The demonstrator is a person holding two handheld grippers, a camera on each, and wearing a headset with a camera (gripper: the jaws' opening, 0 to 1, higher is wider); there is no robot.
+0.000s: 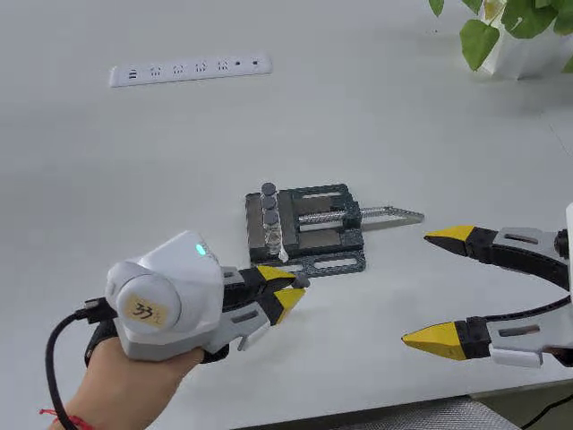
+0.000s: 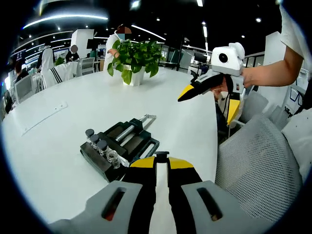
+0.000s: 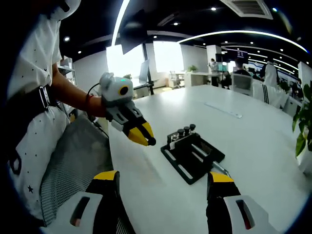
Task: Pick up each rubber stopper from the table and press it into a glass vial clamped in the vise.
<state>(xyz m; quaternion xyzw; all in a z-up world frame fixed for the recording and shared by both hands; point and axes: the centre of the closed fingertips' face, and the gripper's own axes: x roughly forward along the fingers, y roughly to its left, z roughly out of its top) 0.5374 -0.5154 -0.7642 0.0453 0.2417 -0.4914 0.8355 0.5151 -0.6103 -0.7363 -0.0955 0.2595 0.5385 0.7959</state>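
A black vise (image 1: 313,235) in the middle of the table clamps a row of glass vials. Three carry dark rubber stoppers (image 1: 269,203); the nearest vial (image 1: 274,237) stands uncapped. My left gripper (image 1: 294,288) hovers just in front and left of the vise, shut on a small dark stopper (image 1: 302,281) at its yellow tips. The left gripper view has that stopper (image 2: 161,155) right above the vise (image 2: 122,141), near the uncapped vial (image 2: 113,157). My right gripper (image 1: 416,288) hangs open and bare to the right of the vise. From the right gripper view, the left gripper (image 3: 144,136) is beside the vise (image 3: 192,155).
A white power strip (image 1: 190,69) lies at the far left of the table (image 1: 134,179). A potted plant (image 1: 501,31) stands at the far right corner. The table's front edge (image 1: 385,403) runs below the grippers, with a mesh chair (image 2: 253,161) beside it.
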